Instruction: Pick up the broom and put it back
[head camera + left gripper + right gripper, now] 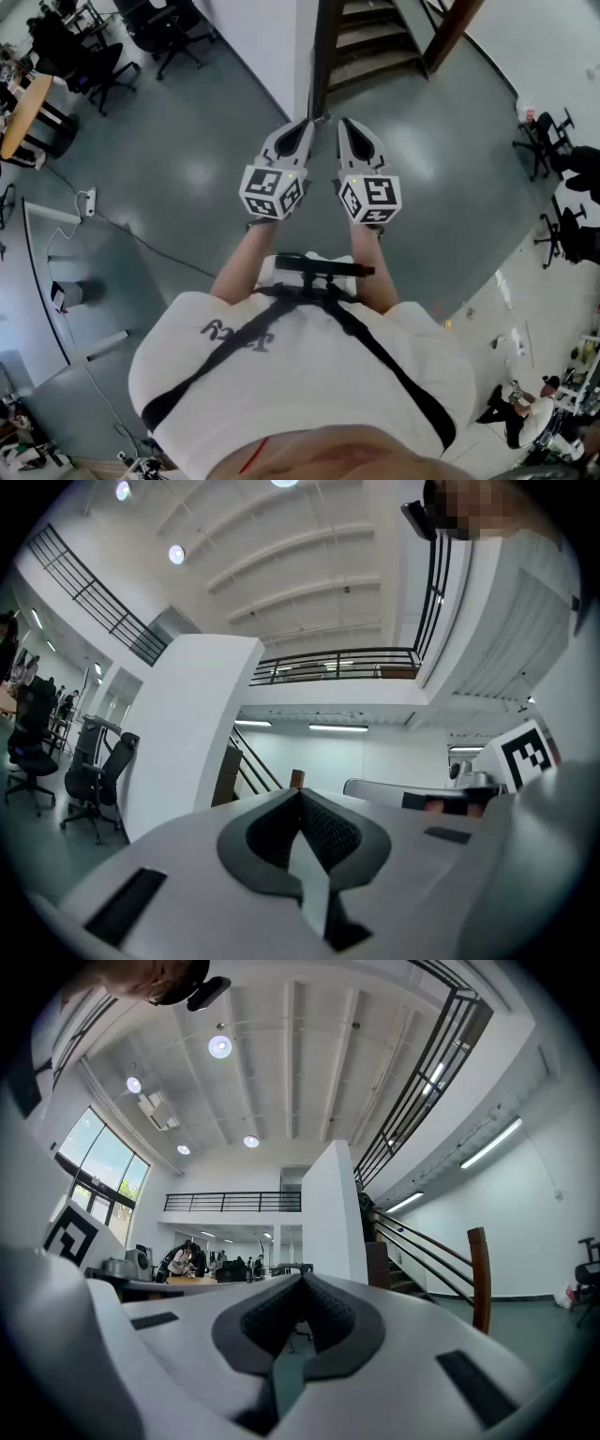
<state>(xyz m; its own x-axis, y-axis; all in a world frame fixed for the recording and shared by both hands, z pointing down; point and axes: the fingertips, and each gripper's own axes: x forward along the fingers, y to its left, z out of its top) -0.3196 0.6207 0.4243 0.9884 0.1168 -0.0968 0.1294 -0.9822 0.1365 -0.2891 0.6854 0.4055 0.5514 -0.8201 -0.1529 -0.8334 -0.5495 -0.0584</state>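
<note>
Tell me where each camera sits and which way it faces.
Head view: on the person's head, facing steeply down at the floor; shows shirt, forearms, left gripper, right gripper.
Left gripper view: rides that gripper, facing along its shut jaws toward the pillar.
Right gripper view: likewise, empty jaws shut.
Shared: both gripper views show the pillar and staircase.

Grey floor (pixel 187 169), office chairs (pixel 98 66), cable (pixel 141 239)

An open-plan office hall is indicated by swivel chairs (pixel 101 70), a staircase (pixel 375 37), ceiling lights (pixel 220 1046) and a railed mezzanine (pixel 234 1202).
</note>
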